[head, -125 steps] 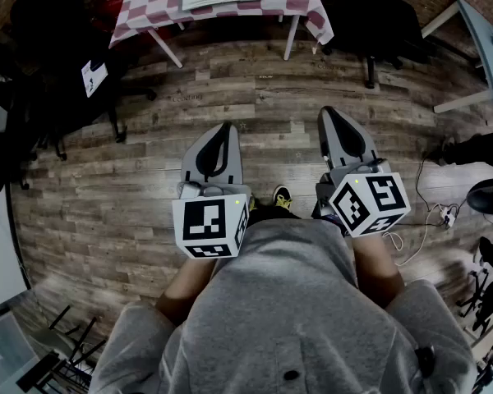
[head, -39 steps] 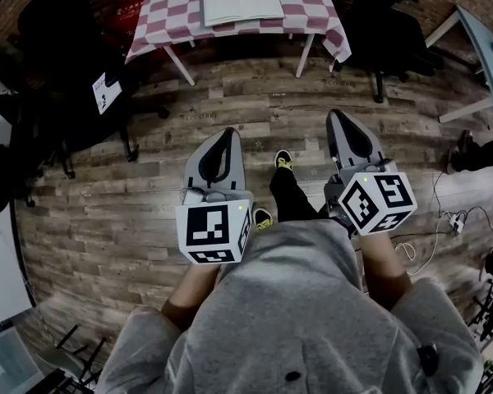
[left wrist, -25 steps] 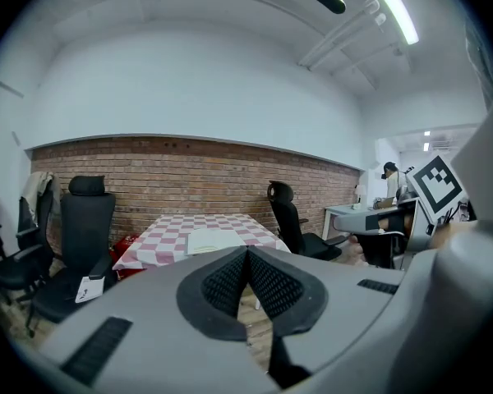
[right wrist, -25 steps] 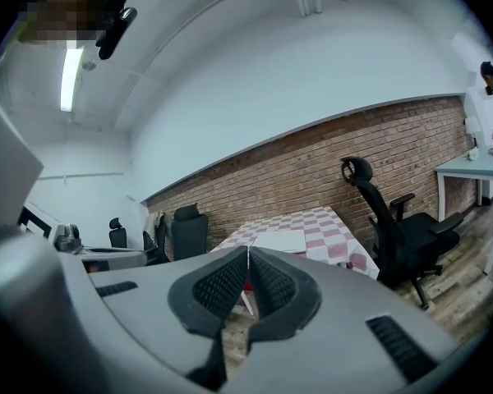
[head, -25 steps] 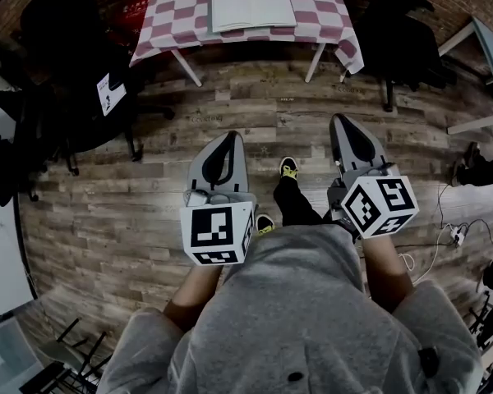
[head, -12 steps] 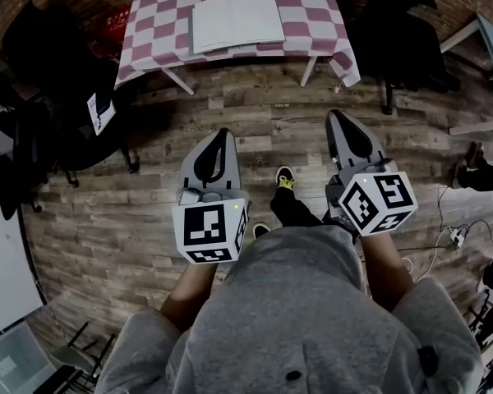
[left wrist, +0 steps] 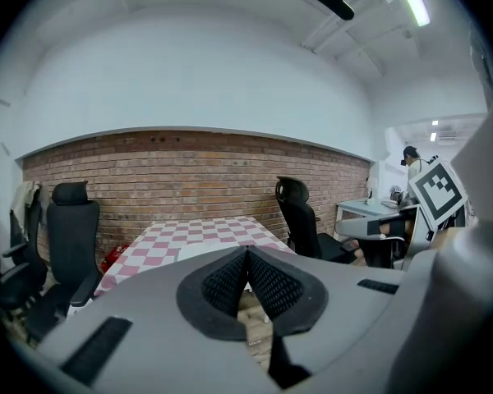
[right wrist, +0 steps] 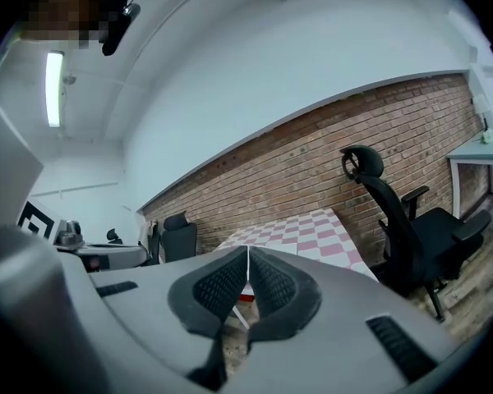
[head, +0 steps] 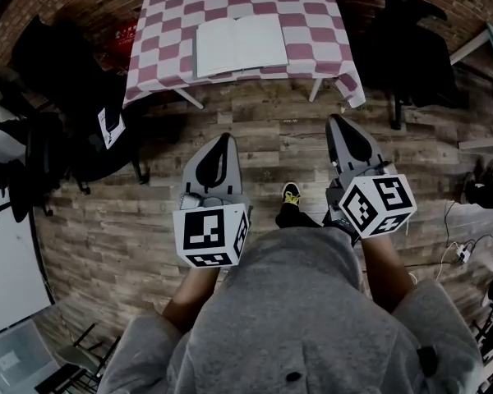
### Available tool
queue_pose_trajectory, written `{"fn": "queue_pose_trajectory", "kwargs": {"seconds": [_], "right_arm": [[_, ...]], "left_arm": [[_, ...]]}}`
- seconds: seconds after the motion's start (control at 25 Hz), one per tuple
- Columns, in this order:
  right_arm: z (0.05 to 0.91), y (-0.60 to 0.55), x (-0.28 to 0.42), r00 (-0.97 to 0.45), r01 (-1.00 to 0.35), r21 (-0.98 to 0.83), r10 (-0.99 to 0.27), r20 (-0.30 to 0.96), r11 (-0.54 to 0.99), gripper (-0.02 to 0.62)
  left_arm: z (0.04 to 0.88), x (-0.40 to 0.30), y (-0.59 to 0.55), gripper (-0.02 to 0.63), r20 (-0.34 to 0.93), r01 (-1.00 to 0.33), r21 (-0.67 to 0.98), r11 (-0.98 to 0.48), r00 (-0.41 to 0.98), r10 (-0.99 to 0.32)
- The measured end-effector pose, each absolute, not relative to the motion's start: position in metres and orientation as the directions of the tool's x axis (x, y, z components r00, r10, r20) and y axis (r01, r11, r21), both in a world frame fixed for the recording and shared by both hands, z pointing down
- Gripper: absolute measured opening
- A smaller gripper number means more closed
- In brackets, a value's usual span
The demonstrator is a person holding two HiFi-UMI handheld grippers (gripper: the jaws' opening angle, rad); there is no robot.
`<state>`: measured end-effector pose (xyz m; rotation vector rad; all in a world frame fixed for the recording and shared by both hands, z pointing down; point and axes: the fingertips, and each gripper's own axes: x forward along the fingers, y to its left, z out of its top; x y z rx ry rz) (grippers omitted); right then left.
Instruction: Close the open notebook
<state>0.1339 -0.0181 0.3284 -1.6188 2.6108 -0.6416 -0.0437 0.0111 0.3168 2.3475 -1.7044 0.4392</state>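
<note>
White pages of the open notebook (head: 241, 45) lie flat on a red-checked tablecloth (head: 312, 31), well ahead of both sets of fingertips. The left gripper (head: 223, 138) and right gripper (head: 337, 121) hover over the wooden floor (head: 107, 212), jaws pressed together, holding nothing.

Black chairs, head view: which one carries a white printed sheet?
The left-side chair closest to the checkered table: the white sheet shows on it. The right-side chair has none.
</note>
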Motion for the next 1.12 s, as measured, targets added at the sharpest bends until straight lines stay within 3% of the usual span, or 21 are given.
{"fn": "queue_pose_trajectory", "kwargs": {"seconds": [1.12], "right_arm": [[0.315, -0.065, 0.16, -0.515, -0.822, -0.359, -0.846, 0.138, 0.442, 0.028]], "left_arm": [[0.3, -0.016, -0.026, 0.008, 0.326, -0.959, -0.071, -0.273, 0.236, -0.915]]}}
